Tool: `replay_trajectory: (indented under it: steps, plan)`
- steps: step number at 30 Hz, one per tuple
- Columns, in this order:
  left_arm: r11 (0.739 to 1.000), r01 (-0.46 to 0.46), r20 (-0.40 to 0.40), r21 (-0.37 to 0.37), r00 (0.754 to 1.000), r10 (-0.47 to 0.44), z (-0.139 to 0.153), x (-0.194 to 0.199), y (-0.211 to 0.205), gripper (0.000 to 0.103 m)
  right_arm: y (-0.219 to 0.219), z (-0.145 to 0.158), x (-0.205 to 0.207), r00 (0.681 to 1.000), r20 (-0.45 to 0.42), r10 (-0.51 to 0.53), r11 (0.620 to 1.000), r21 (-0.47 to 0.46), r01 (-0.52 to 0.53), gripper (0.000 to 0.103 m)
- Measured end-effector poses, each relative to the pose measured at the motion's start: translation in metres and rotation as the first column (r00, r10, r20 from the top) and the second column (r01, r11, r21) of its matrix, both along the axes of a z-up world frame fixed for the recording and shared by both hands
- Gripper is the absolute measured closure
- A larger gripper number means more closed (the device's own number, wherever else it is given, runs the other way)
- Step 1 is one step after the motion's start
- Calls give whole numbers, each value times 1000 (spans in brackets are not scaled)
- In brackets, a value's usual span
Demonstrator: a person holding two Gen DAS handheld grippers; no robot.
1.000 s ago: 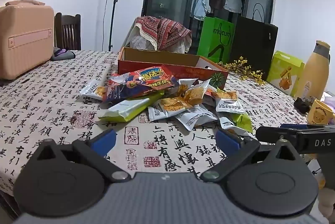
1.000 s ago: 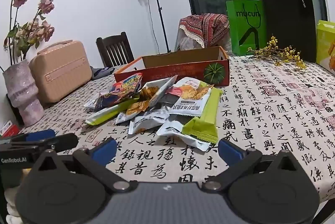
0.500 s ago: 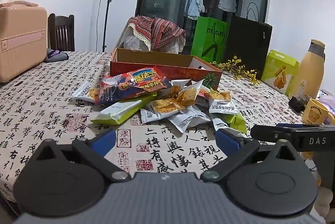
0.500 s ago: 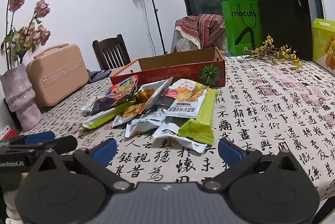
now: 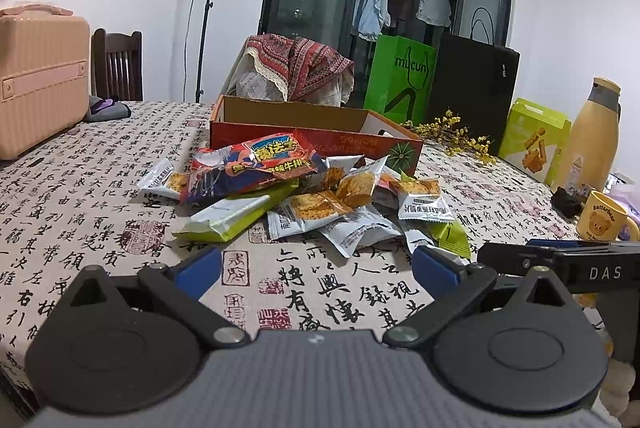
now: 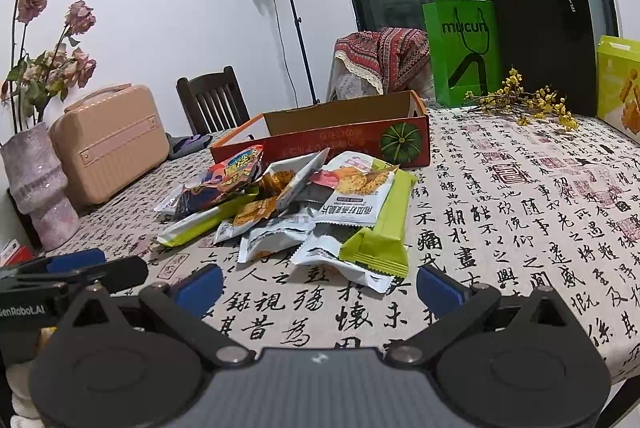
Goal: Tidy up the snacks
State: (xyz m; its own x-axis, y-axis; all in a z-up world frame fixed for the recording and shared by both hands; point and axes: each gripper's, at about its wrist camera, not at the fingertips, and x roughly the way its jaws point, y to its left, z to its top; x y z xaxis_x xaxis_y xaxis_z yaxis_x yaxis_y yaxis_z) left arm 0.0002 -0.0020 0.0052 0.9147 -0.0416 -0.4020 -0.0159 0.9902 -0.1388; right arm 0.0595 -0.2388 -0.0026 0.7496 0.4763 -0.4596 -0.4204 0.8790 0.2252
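A pile of snack packets [image 5: 316, 200] lies on the calligraphy tablecloth, topped by a red and blue bag [image 5: 256, 164]; the pile also shows in the right wrist view [image 6: 304, 212], with a green bar [image 6: 384, 224] at its near right. An open red cardboard box [image 5: 312, 128] stands just behind the pile, seen too in the right wrist view [image 6: 340, 136]. My left gripper [image 5: 316, 264] is open and empty, near the table's front edge, short of the pile. My right gripper [image 6: 320, 284] is open and empty, also short of the pile.
A pink case [image 5: 40, 80] and a vase of flowers [image 6: 36, 184] stand at the left. A green bag [image 5: 400, 80], black bag [image 5: 472, 88], yellow twigs [image 5: 452, 136], green carton [image 5: 532, 140], bottle [image 5: 592, 140] and yellow mug [image 5: 604, 220] stand at the right.
Both grippers have shifted slightly relative to the pile. Both stay open and empty. The snacks have not moved.
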Motion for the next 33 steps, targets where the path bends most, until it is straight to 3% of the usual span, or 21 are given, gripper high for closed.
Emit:
replay_trajectory:
  steps: [33]
  plan:
    - [1000,-5,3,2,1000,5,-2,0,0,0,2,-2,0,1000,4,11,1000,-7,-11,0]
